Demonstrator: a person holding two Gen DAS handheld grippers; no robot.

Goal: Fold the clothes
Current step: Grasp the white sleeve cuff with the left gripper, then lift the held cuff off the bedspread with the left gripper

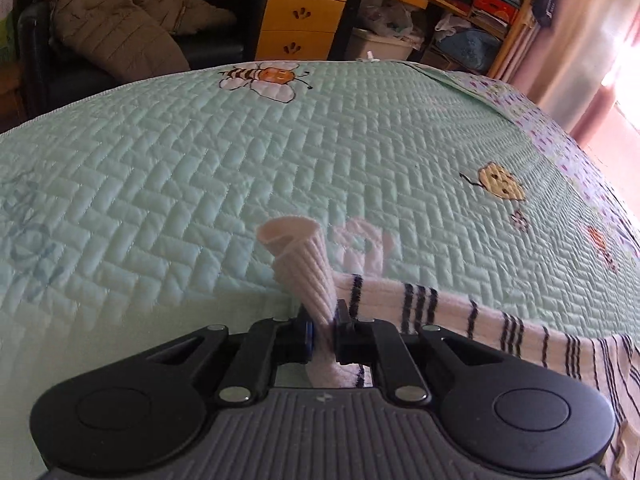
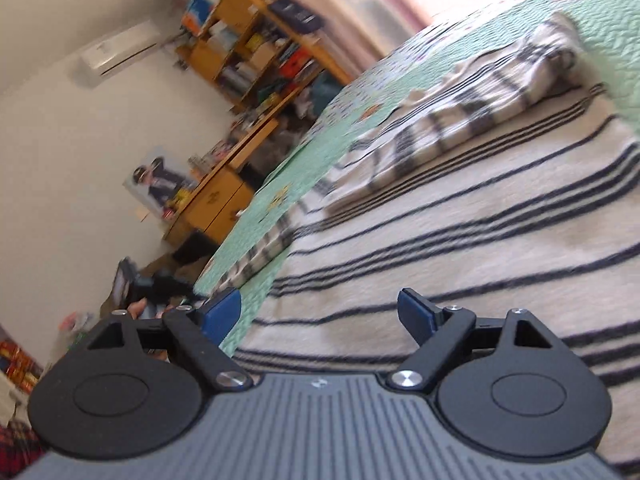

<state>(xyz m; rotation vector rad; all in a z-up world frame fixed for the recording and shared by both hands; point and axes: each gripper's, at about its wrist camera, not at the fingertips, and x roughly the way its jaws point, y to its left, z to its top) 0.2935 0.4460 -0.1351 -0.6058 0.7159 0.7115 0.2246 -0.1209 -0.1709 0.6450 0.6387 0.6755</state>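
Your left gripper (image 1: 324, 320) is clenched on the ribbed cuff (image 1: 300, 256) of a striped sweater (image 2: 460, 248). The cuff stands up out of the closed fingers and curls over at its open end. From the grip, the sleeve (image 1: 460, 316) runs off to the right, lying on the green quilt (image 1: 200, 160) that covers the bed.

Your right gripper (image 2: 320, 314) is released: its two blue pads (image 2: 222, 312) stand well apart and nothing lies between them. It hovers over the body of the sweater, which lies spread on the quilt.

Only the left wrist view shows the grip on the cuff, along with a bee design (image 1: 266, 78) stitched into the quilt, a brown padded jacket (image 1: 120, 12) lying on a dark armchair (image 1: 224, 12), and wooden drawers (image 1: 304, 8) beyond the bed. Only the right wrist view shows the wide body of the sweater, with another bunched striped part (image 2: 480, 92) lying on it farther off. It also shows wooden shelves (image 2: 248, 40) and a wall air conditioner (image 2: 120, 50).

The right wrist view is tilted and motion-blurred, so you cannot tell whether the bunched part is the other sleeve. In the left wrist view, the sweater body is cut off at the right edge, and the fabric below the fingers is hidden by the gripper body.
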